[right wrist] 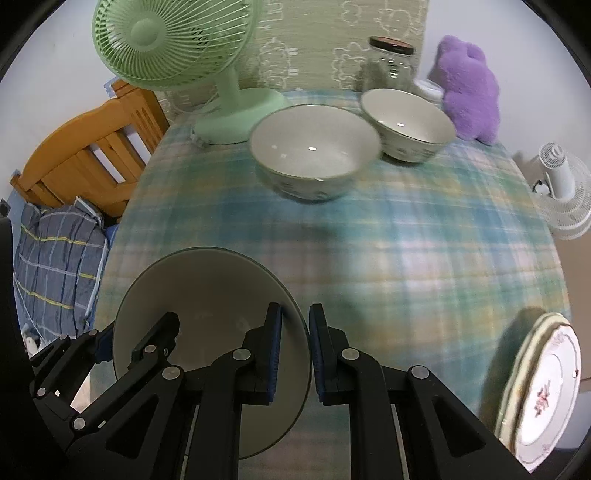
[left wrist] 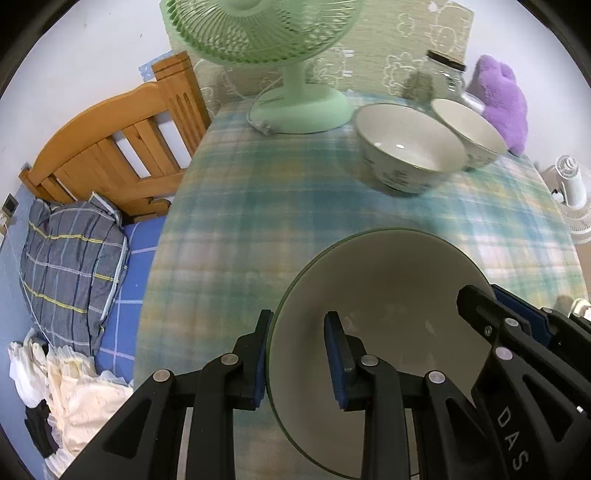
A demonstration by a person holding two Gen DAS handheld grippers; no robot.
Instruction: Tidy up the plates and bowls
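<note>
Ceramic bowls (right wrist: 314, 151) sit empty; jar (right wrist: 392, 62) contents unclear.

Mid-frame the table (right wrist: 406, 236) lies open; bowls (right wrist: 314, 162), fan (right wrist: 236, 114) and jar (right wrist: 391, 62) block the top, plates (right wrist: 546, 384) the lower right.

My own jaws cover the near rim of the large bowl (left wrist: 388, 295) in both wrist views — I cannot see its underside. The tablecloth (right wrist: 388, 236) is smeared by motion; its check pattern is unreadable. The green fan (left wrist: 258, 29) is cut off at the top edge in the left view. The stacked plates (right wrist: 546, 384) run off the lower right — count unclear. Glass jar (right wrist: 391, 62) contents: too blurred to tell.
</note>
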